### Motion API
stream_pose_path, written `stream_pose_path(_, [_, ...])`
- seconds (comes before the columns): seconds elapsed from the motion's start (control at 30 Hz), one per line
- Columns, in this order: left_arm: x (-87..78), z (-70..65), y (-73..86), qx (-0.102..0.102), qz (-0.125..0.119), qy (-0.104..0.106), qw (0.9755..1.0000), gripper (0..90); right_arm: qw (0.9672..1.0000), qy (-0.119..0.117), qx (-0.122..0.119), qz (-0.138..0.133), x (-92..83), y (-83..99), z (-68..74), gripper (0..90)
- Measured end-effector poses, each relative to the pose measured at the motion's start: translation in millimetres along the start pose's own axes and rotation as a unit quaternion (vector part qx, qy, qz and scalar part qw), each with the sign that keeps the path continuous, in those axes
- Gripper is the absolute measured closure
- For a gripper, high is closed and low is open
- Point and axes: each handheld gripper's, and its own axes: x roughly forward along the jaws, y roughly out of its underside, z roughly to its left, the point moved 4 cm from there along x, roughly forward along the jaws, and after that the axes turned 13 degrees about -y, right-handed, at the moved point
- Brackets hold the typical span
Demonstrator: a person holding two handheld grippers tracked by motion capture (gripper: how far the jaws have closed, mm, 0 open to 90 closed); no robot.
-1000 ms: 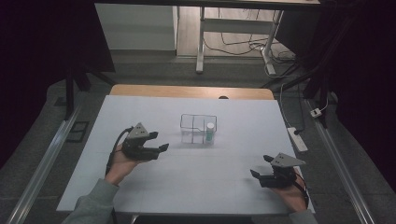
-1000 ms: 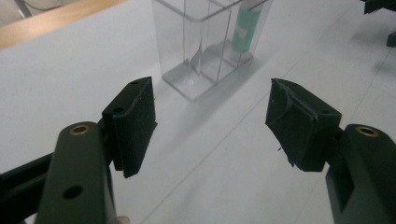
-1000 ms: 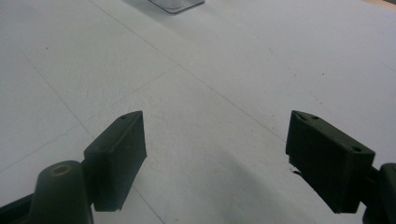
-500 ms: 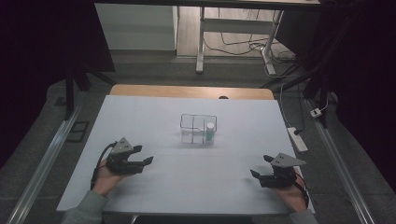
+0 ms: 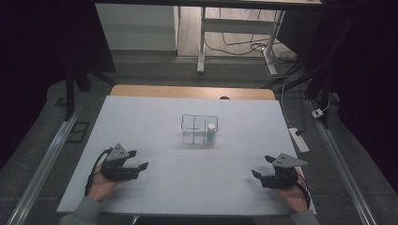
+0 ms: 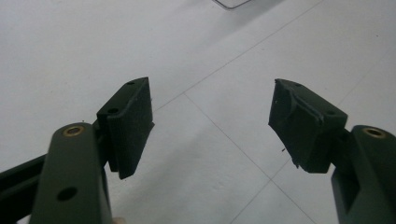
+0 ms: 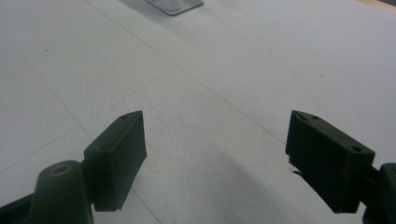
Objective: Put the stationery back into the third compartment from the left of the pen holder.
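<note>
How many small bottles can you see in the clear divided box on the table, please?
1. A small white-capped bottle stands upright in the front right compartment of the clear divided box. The other compartments look empty, though the clear walls could hide something small.

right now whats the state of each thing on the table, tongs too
clear plastic compartment box: upright on the white table, open-topped, untouched
small white-capped bottle: standing upright in the box's near right compartment
left tongs: open, nothing between the jaws, low over the table
right tongs: open, nothing between the jaws, low over the table
</note>
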Motion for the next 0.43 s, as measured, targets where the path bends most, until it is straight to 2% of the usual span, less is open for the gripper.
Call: stream_pose_path(0.43, [0.0,0.8,1.4,0.000,0.002,-0.004,1.0000,29.6,0.9999,-0.005,0.003,-0.008,0.2,-0.7,0.7,19.5])
